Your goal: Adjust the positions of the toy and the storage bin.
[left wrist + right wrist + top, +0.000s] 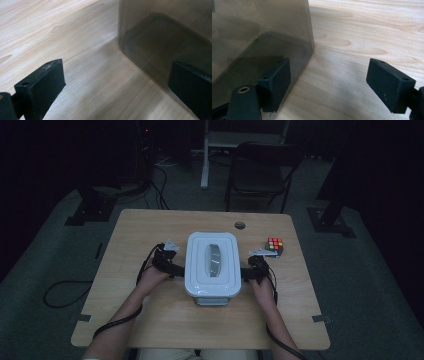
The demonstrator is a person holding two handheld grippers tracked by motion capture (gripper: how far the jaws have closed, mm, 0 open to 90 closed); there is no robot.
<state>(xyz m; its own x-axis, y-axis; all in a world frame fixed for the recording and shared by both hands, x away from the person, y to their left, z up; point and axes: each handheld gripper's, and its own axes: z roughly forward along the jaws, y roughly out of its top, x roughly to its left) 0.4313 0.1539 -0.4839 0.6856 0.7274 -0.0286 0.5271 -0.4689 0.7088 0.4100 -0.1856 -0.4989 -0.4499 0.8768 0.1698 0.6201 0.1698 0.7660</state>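
the box (212, 265) sits mid-desk, left gripper (172, 268) and right gripper (248, 273) wide at its sides, gripping nothing. uneven squeezing could skew or tip it toward the cube (274, 245).

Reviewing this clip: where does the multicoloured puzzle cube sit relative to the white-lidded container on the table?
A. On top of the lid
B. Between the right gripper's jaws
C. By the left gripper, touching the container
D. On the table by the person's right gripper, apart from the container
D: in the high view the puzzle cube rests on the table just beyond the right gripper, clear of the container.
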